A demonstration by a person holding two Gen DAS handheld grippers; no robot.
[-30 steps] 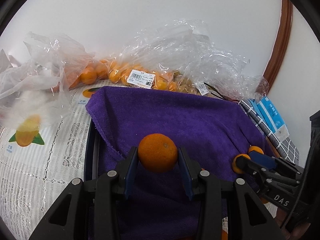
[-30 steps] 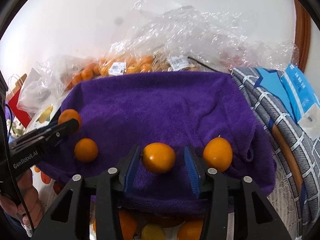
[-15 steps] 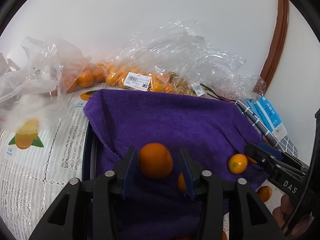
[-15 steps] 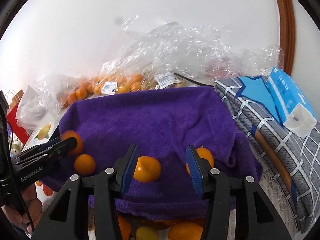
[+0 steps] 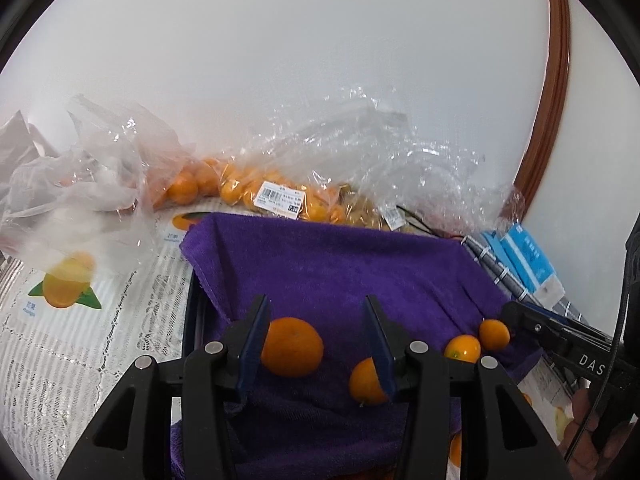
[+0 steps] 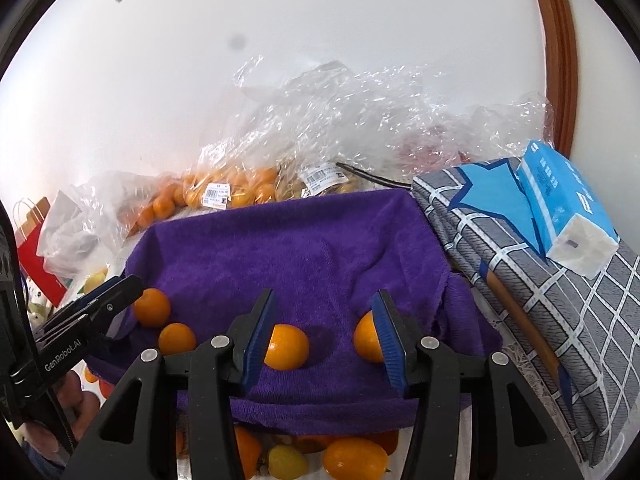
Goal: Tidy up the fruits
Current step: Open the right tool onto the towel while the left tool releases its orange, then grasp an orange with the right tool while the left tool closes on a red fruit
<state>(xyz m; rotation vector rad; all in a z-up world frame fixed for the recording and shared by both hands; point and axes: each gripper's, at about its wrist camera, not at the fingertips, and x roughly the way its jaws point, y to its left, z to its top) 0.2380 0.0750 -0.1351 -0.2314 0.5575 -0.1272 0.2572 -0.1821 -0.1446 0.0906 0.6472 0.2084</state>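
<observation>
Purple towel carries four oranges in a near row (both grippers gape wide, holding nothing), so another fruit from the bags seems next.

**Open towel ahead, clutter around its edges**

The middle and far half of the purple towel lie bare ahead of me. Along its near edge four oranges sit in a row. Beyond its far edge, plastic bags of fruit block passage. Right of it lies a folded checked cloth topped by a tissue pack.
</observation>
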